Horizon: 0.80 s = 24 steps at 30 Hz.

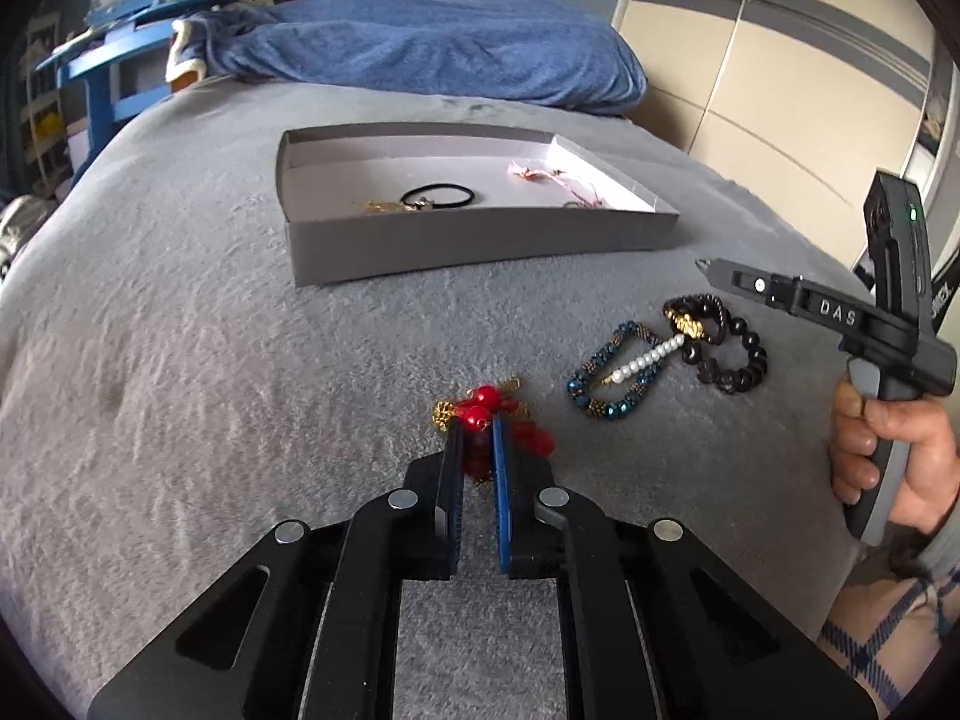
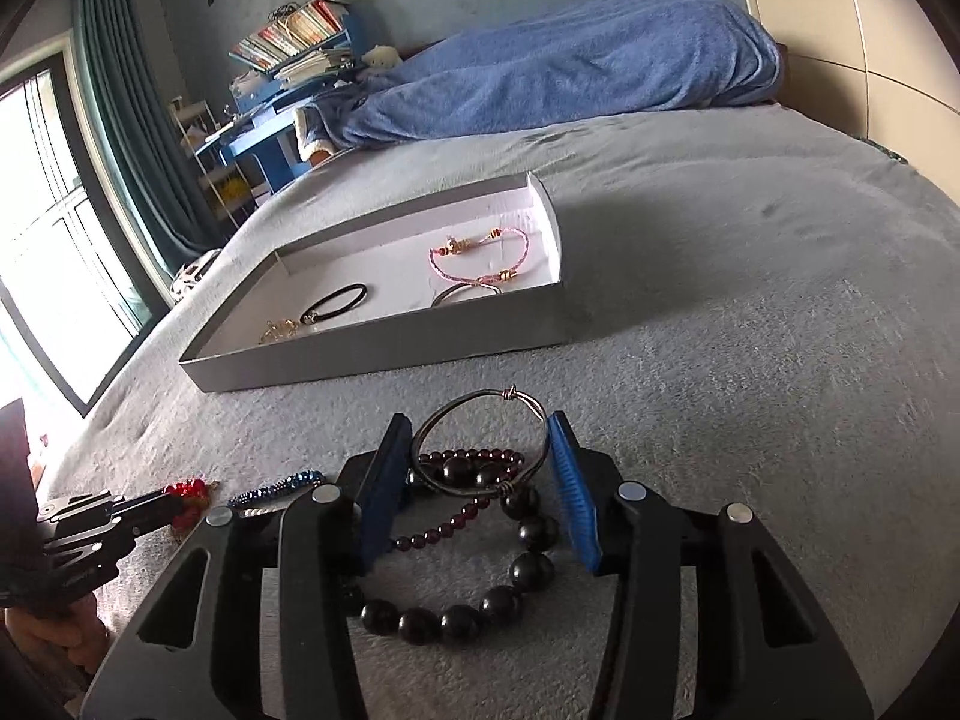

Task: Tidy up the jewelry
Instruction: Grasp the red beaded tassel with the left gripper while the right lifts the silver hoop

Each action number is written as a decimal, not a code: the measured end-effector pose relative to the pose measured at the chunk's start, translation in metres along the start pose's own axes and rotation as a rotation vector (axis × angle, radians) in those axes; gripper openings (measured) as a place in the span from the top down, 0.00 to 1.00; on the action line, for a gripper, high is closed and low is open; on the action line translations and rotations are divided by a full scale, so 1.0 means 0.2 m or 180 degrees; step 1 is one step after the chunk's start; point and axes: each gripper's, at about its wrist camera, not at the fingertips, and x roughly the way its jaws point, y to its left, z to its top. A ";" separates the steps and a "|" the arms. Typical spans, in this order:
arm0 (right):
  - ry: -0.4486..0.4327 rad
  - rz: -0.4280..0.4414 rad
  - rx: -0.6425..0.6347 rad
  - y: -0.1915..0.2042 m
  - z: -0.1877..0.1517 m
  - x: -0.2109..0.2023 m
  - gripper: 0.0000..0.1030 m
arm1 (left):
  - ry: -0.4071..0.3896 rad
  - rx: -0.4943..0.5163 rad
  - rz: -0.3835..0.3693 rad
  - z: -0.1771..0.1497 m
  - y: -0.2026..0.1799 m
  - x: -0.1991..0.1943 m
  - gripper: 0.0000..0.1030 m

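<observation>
On the grey blanket, my left gripper (image 1: 478, 429) is shut on a red bead bracelet with gold bits (image 1: 480, 414); it also shows at the left of the right wrist view (image 2: 189, 495). To its right lie a blue beaded bracelet (image 1: 612, 378), a pearl strand (image 1: 651, 357) and a black bead bracelet (image 1: 729, 354). My right gripper (image 2: 480, 438) is open around a thin metal bangle (image 2: 480, 441) lying over a dark red bead strand (image 2: 447, 525) and the black bead bracelet (image 2: 480, 603). The grey box (image 1: 468, 237) holds a black hair tie (image 1: 438, 195), a gold piece (image 1: 384, 207) and a pink cord bracelet (image 2: 480, 258).
A blue blanket (image 1: 420, 48) lies bunched at the far end of the bed. A blue shelf with books (image 2: 288, 60) stands beyond the bed, by a window with green curtains (image 2: 132, 108). A wardrobe (image 1: 780, 90) is at the right.
</observation>
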 end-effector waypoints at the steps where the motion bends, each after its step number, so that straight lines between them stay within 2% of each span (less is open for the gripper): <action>1: -0.0007 0.0003 0.0016 0.00 0.00 0.00 0.55 | -0.0016 0.0009 0.0003 0.00 0.00 -0.01 0.91; 11: -0.0006 0.0031 0.0071 -0.02 -0.01 -0.01 0.55 | -0.0148 0.0066 -0.0093 0.04 -0.03 -0.07 0.91; 24: -0.0070 0.0087 0.0062 -0.02 0.03 -0.05 0.55 | -0.0442 0.0304 -0.0159 0.25 -0.14 -0.21 0.91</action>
